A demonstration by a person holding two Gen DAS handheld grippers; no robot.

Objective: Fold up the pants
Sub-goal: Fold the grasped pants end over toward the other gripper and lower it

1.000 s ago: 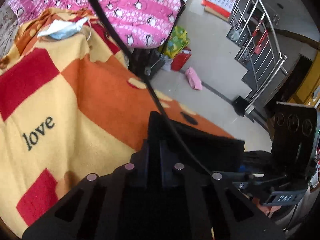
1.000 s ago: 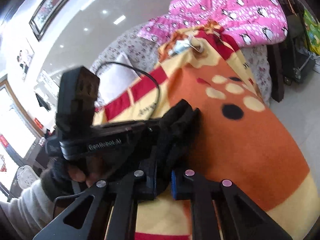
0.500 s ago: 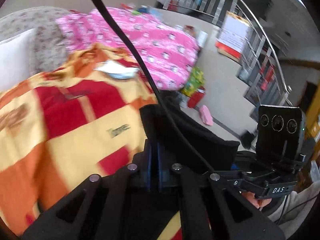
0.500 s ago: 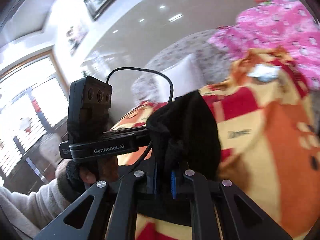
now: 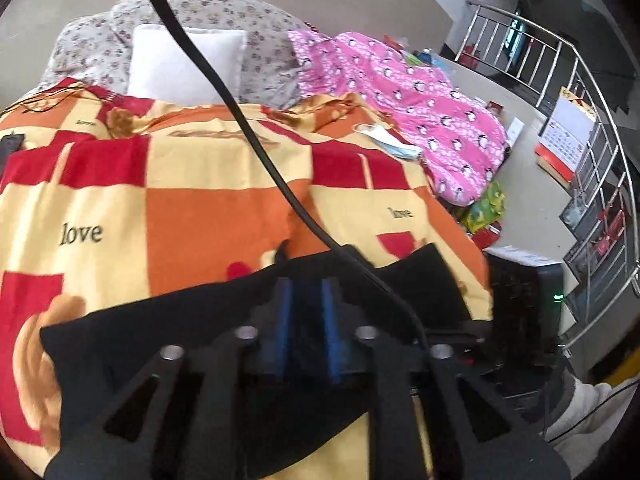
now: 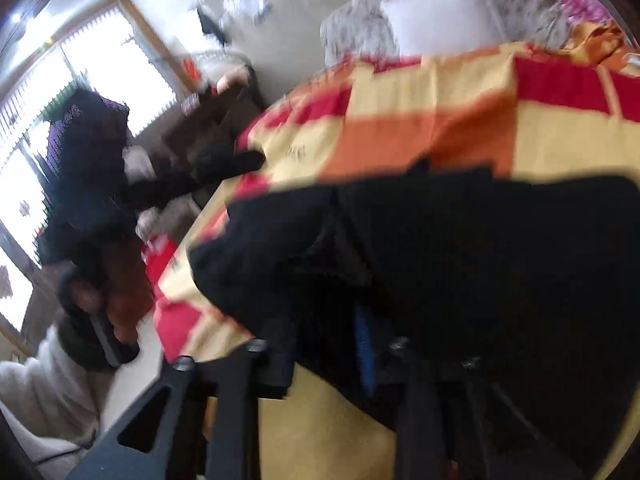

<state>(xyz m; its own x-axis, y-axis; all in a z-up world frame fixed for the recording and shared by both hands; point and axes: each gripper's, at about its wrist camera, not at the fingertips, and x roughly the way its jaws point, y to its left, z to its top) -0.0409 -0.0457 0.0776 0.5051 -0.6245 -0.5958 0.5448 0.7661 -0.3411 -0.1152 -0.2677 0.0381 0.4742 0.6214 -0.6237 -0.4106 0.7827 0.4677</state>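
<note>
The black pants (image 5: pixel 168 332) lie spread on the orange, yellow and red checked blanket (image 5: pixel 192 200), across the near edge. My left gripper (image 5: pixel 306 316) sits over the cloth with its blue pads a small gap apart; dark cloth shows between them. In the right wrist view the pants (image 6: pixel 460 248) fill the lower right, blurred. My right gripper (image 6: pixel 328 344) is low over them and cloth hangs over its fingers, hiding the tips. The other handle and gloved hand (image 6: pixel 92 208) are at the left.
A white pillow (image 5: pixel 184 64) and a floral cover lie at the back. A pink penguin quilt (image 5: pixel 420 112) hangs to the right. A face mask (image 5: pixel 384 140) lies on the blanket. A metal railing (image 5: pixel 592 160) and floor clutter are at the right. A black cable (image 5: pixel 240 120) crosses the view.
Both grippers came down from lifting bunched pants in the air to the blanket. The pants now lie spread flat. The left pads stand wider apart than before.
</note>
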